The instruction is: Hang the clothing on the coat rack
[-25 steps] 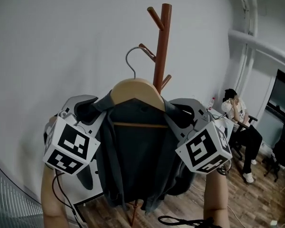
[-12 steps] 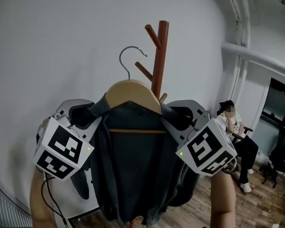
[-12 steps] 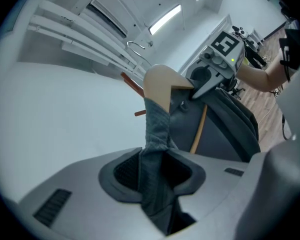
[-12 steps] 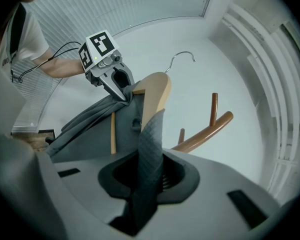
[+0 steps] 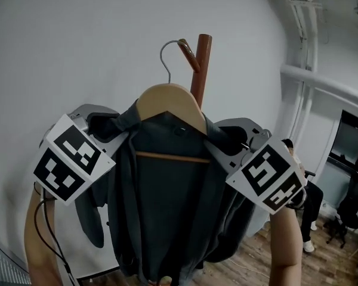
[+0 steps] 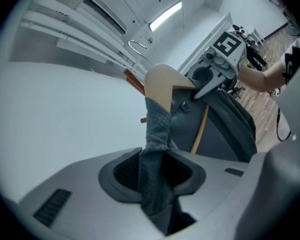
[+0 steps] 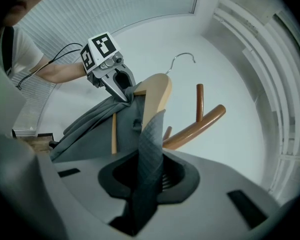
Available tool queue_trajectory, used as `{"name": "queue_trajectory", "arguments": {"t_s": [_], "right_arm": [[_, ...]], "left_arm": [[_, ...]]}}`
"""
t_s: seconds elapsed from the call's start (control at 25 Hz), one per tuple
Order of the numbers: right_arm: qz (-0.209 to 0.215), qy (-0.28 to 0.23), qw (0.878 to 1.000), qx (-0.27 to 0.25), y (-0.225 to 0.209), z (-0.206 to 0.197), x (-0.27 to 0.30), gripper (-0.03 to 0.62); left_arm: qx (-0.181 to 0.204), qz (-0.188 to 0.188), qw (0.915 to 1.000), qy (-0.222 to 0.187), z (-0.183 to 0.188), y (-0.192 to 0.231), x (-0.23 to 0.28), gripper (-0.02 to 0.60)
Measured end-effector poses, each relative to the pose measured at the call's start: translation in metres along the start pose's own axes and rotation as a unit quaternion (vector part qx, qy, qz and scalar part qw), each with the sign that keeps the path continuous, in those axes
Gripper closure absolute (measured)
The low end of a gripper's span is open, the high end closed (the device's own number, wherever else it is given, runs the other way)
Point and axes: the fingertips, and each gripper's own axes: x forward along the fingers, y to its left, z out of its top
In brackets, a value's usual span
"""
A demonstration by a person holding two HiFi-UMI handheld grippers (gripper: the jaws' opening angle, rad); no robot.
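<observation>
Left tongs [image 6: 152, 156], right tongs [image 7: 149, 166]: garment [image 5: 167, 207] edges

wall [image 5: 77, 52]: plain white | floor [image 5: 322, 273]: wood planks | window [image 5: 351, 136]: dark, right | lights [image 6: 165, 15]: overhead strips

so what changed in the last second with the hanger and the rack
The wooden hanger carrying the grey garment went up along the coat rack: its hook, earlier level with a lower peg, is now beside the tip of the top peg, not visibly over it yet. Unchanged: the left gripper and right gripper stay shut on the garment's shoulders.
</observation>
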Motion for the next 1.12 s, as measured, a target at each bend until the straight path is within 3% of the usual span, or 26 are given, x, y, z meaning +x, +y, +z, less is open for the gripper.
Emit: {"name": "queue_trajectory", "arguments": {"t_s": [0.48,0.76,1.12], "right_arm": [[0.017,0.027,0.999,0.03,-0.006,-0.017,0.014,0.517],[0.029,0.044,0.997,0.048,-0.011,-0.009,0.0,0.517],[0.032,0.06,0.996,0.059,-0.026,-0.027,0.005,0.517]], "left_arm": [[-0.01,-0.05,0.9987,-0.001,-0.005,0.003,0.034,0.457],[-0.011,-0.088,0.9961,-0.001,0.007,0.007,0.032,0.456],[-0.011,-0.116,0.9932,-0.004,0.016,0.006,0.061,0.457]]}}
